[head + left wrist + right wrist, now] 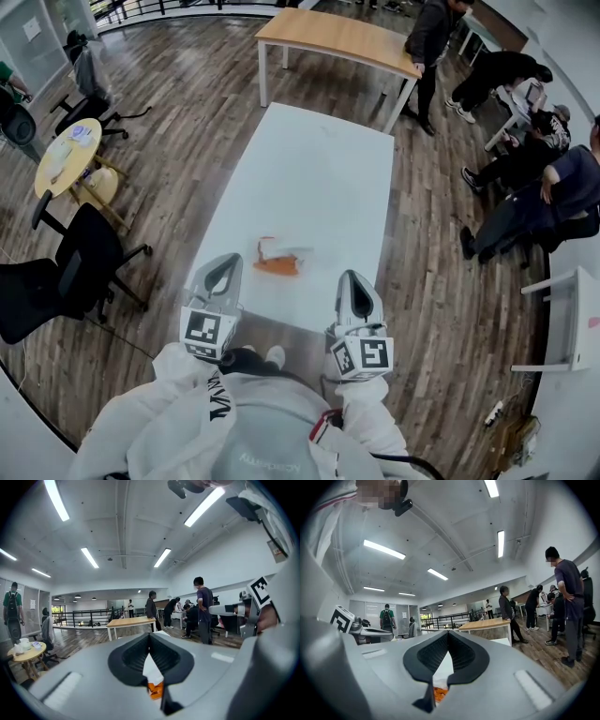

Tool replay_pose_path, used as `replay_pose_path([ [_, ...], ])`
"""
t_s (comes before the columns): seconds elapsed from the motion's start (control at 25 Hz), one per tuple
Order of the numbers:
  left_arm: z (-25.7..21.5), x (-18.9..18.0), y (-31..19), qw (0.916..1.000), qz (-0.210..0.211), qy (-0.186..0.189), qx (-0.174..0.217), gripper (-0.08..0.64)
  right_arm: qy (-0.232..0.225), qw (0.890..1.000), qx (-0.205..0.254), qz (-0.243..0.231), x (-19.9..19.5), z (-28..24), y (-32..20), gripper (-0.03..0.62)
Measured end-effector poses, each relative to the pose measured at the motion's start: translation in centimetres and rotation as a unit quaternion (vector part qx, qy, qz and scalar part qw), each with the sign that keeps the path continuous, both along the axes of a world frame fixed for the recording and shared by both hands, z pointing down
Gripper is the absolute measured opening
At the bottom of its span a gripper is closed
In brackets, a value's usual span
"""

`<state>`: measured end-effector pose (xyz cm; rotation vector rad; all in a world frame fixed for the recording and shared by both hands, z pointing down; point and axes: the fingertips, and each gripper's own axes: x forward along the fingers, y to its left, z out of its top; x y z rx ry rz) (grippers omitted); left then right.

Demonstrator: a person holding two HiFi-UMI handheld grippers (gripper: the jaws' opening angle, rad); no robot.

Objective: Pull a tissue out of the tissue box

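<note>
An orange tissue pack (277, 262) with a pale plastic top lies on the near part of the long white table (309, 169). My left gripper (228, 259) hangs at the table's near edge, left of the pack, with its jaws shut and nothing between them. To the pack's right, my right gripper (349, 276) is also shut and empty. Neither touches the pack. In the left gripper view a bit of the orange pack (156, 689) shows through the gap below the left gripper (150, 634). The right gripper view shows the pack (439, 693) the same way under the right gripper (448, 632).
A wooden table (337, 37) stands beyond the white table's far end. Black office chairs (84, 267) and a small round yellow table (66, 155) are on the left. Several people (525, 178) sit or stand at the right, near a white desk (562, 319).
</note>
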<state>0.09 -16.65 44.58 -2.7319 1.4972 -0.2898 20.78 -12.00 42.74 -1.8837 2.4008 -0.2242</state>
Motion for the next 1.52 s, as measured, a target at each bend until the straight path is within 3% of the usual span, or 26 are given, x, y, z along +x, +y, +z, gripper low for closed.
replay_pose_path([
  [1.52,4.6,1.0,-2.9,0.9953,0.053,0.011,-0.081,0.002,0.023,0.999,-0.038,0.030,-1.0,0.9,-2.1,0.000],
])
